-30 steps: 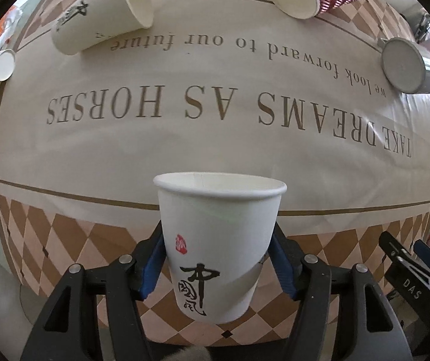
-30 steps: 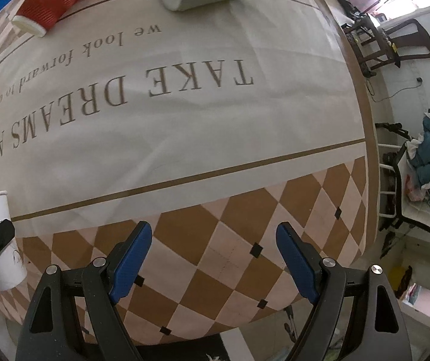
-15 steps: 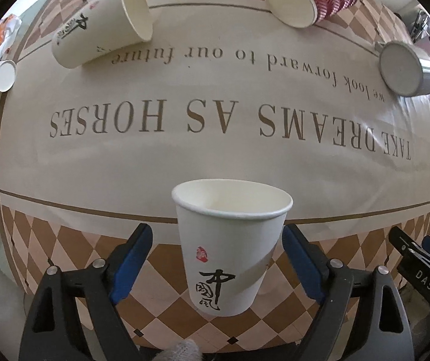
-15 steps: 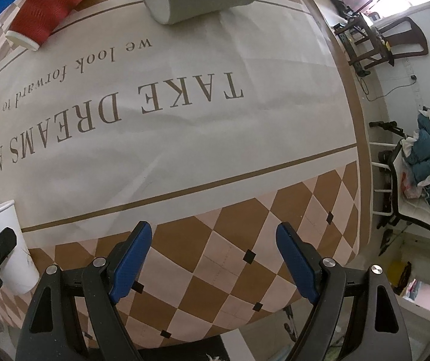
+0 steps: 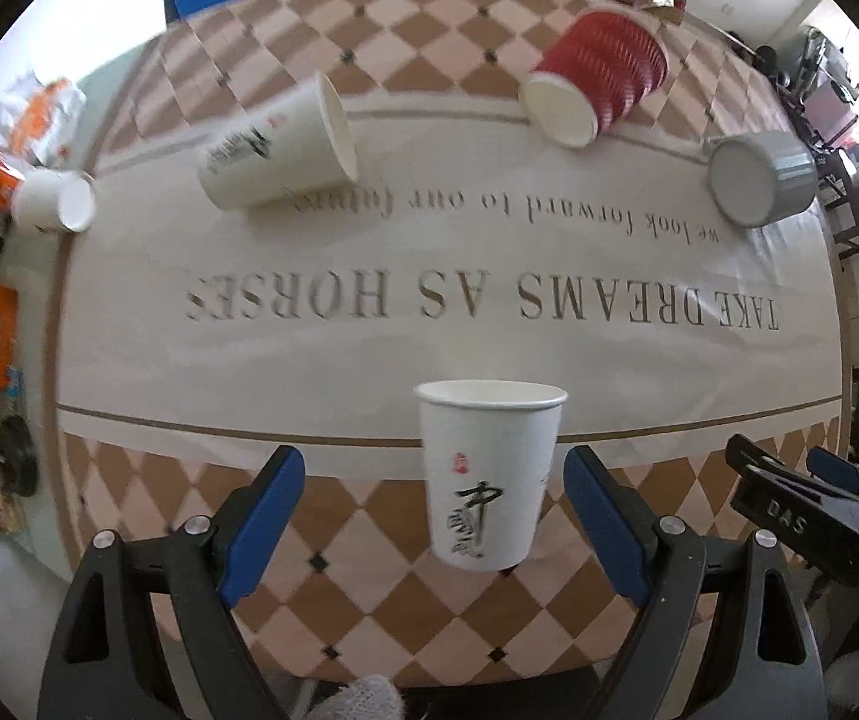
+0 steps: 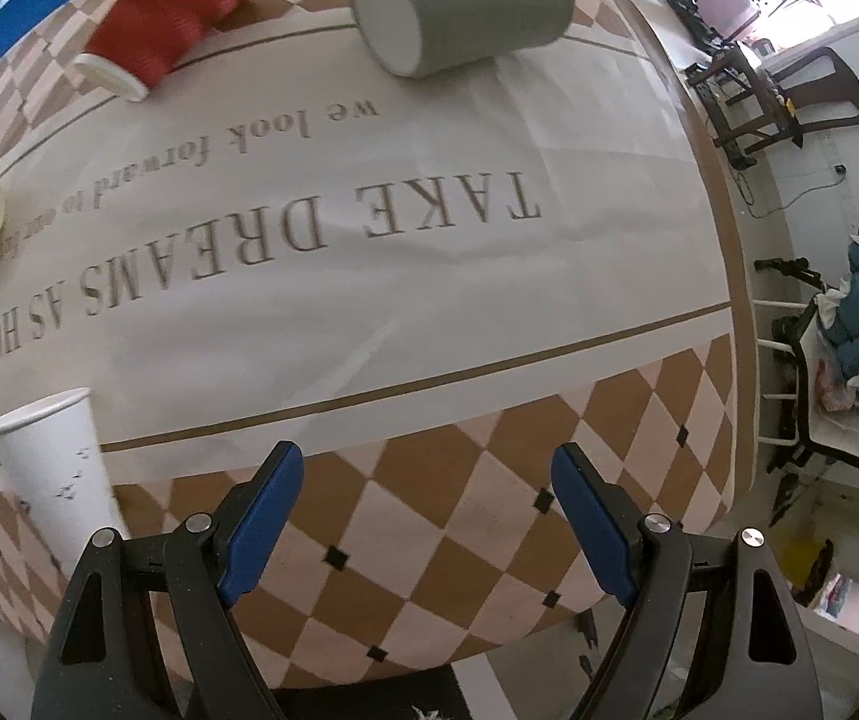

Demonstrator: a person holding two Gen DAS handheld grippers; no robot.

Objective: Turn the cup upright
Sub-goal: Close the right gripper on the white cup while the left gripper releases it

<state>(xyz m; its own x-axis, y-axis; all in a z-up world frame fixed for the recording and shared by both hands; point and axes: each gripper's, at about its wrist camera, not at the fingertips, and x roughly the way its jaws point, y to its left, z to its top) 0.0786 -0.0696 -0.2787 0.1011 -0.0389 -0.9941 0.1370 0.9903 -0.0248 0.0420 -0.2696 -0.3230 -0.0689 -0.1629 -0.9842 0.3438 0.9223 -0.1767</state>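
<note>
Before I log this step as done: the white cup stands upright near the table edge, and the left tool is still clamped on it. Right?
Not quite. The white cup does stand upright near the table edge, but the left tool is open, its pads clear of the cup on both sides. The left wrist view shows this.

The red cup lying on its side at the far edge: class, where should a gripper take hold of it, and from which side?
Grip the red cup across its ribbed wall, mid-length, coming down from above. It lies on its side with the open mouth facing the near side, so the round wall is the exposed part; the ribs probably aid grip.
</note>
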